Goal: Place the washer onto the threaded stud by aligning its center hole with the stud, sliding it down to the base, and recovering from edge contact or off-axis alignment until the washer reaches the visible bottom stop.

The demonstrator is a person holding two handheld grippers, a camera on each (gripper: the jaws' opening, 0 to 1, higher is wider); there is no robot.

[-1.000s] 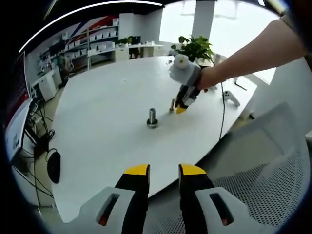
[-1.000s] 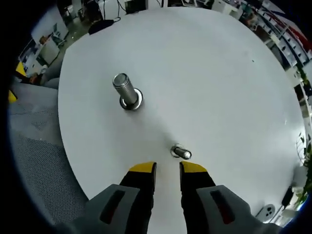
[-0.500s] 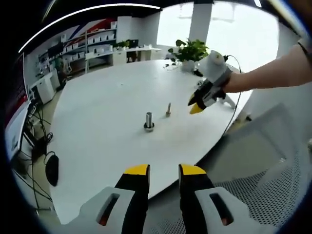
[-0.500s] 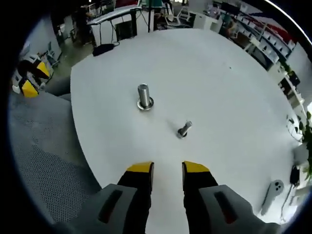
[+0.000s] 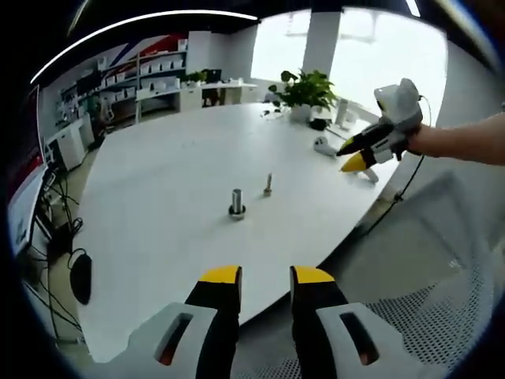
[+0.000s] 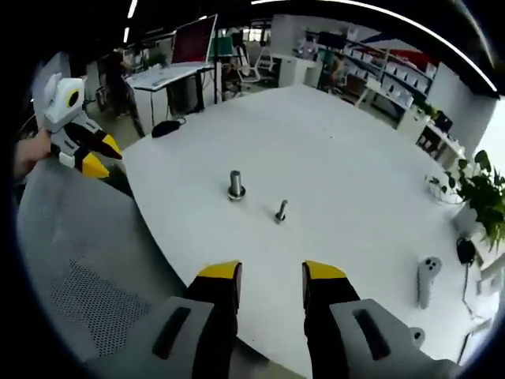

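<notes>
Though upright, stud far beyond right claw

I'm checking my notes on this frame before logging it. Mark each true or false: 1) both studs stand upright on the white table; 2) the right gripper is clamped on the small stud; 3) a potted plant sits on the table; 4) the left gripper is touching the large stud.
1) True: the large stud and the small stud both stand upright on the table.
2) False: the right gripper is open and well back from it.
3) True: potted plant.
4) False: the left gripper is open and apart from it.
</notes>
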